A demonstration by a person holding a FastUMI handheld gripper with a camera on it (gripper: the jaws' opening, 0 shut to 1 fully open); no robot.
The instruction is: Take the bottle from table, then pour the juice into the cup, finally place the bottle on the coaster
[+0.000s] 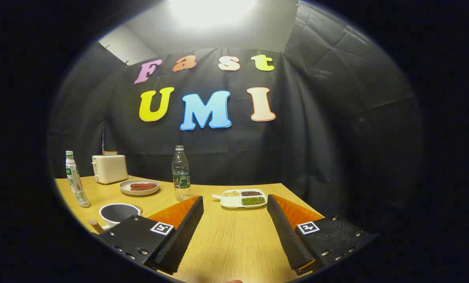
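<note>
Clear plastic, the bottle [181, 173] stands upright on the wooden table [230, 239], far beyond the left finger. The gripper [234, 210] hangs spread wide, grasping nothing. A cup [118, 214] sits near left; a divided dish [243, 198] of grains lies far ahead, a sausage plate [139, 187] and toaster [109, 168] far left.

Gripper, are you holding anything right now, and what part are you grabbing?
Nothing is held. The gripper has its fingers spread wide apart with only bare table between them. The clear bottle stands beyond the fingers, untouched.
</note>
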